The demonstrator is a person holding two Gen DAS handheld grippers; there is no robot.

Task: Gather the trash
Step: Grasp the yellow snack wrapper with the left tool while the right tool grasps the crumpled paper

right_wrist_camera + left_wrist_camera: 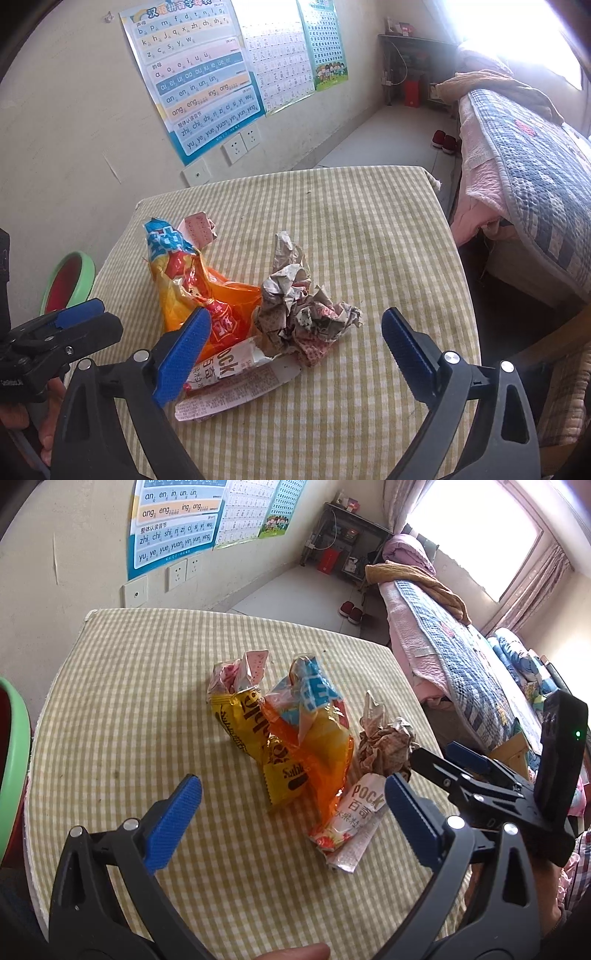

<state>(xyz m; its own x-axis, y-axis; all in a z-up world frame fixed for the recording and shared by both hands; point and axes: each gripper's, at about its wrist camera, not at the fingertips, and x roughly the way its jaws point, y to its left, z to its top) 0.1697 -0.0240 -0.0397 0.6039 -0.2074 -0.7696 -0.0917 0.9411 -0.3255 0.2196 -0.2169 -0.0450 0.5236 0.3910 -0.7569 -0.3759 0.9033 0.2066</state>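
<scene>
Checked table [110,686], set against the wall, with a green bin [13,746] just off its left edge, probably for drop-off. Heaped mid-table, touching: orange snack bag [317,746], yellow wrapper [251,731], crumpled paper [306,310], Pocky wrapper [236,384], pink packet [251,668]. Left gripper [291,812] spread wide, empty, facing the bags. Right gripper [295,350] wide too, holding nothing, straddling paper and Pocky wrapper, likely the first pick.

Wrappers [295,738] lie heaped mid-table [129,701], bed [461,657] to its right.
</scene>
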